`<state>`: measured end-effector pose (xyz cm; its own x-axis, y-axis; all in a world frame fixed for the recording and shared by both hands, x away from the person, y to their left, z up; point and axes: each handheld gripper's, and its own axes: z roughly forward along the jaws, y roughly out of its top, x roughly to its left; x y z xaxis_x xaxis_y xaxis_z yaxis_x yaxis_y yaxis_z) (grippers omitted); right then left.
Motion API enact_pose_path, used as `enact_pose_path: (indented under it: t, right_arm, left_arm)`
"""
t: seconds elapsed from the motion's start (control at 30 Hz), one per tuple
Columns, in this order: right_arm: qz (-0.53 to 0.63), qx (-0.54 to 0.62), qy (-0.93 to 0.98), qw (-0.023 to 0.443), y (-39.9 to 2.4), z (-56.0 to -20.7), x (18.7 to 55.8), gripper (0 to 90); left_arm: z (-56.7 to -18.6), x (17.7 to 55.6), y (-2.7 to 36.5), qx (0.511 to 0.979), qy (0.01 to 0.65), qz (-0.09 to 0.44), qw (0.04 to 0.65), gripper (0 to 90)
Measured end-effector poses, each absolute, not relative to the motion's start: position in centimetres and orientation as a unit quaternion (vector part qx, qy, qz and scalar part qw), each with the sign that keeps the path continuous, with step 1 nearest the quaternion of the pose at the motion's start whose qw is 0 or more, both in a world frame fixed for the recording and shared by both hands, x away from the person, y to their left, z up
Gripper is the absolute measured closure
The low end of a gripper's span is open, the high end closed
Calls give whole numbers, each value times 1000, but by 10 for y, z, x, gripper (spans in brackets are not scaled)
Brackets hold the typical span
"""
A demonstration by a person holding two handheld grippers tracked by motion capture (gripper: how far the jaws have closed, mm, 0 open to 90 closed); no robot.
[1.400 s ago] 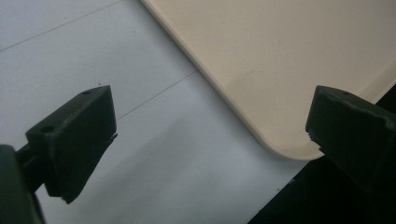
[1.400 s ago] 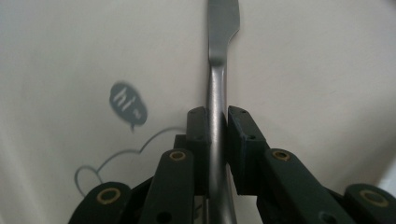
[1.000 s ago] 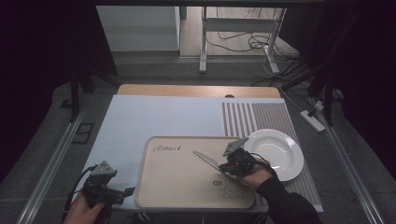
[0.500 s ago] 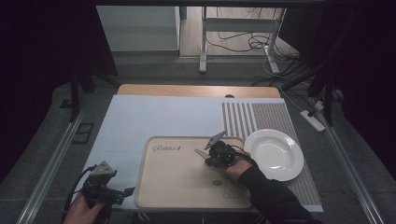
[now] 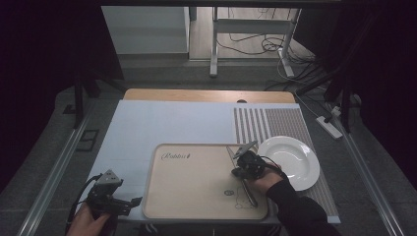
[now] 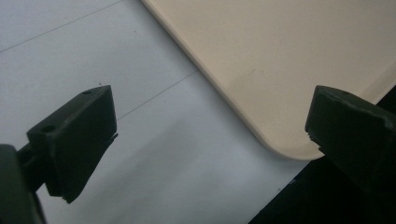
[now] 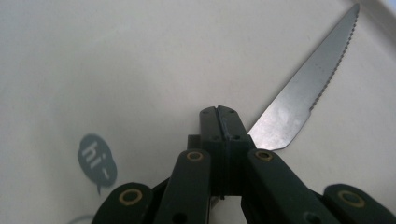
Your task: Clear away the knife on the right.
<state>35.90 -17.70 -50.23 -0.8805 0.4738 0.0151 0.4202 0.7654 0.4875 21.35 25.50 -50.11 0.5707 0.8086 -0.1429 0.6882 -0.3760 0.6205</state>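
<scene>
Knife (image 5: pixel 244 183) shifted rightward, one tray (image 5: pixel 196 182), one plate (image 5: pixel 295 160).

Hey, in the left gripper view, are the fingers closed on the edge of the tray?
No, the left gripper has its fingers spread wide apart, with the beige tray's rounded corner lying untouched between them.

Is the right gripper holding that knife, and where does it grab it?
Yes. The right gripper is shut on the knife near the base of the blade, above the tray. The left gripper holds nothing.
</scene>
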Motion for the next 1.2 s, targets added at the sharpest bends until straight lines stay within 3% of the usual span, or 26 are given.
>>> enact_pose_path:
  t: [0.7,1.0,1.2]
  right_arm:
    - [245,288,923,76,-223,-500,351,900]
    - [239,298,921,80,-222,-499,350,900]
    - [261,303,913,77,-219,-494,348,814]
  left_arm:
    - [-501,214,255,824,455,91,326,32]
    - [-501,214,255,824,455,91,325,32]
    - [-501,214,256,823,456,90,327,32]
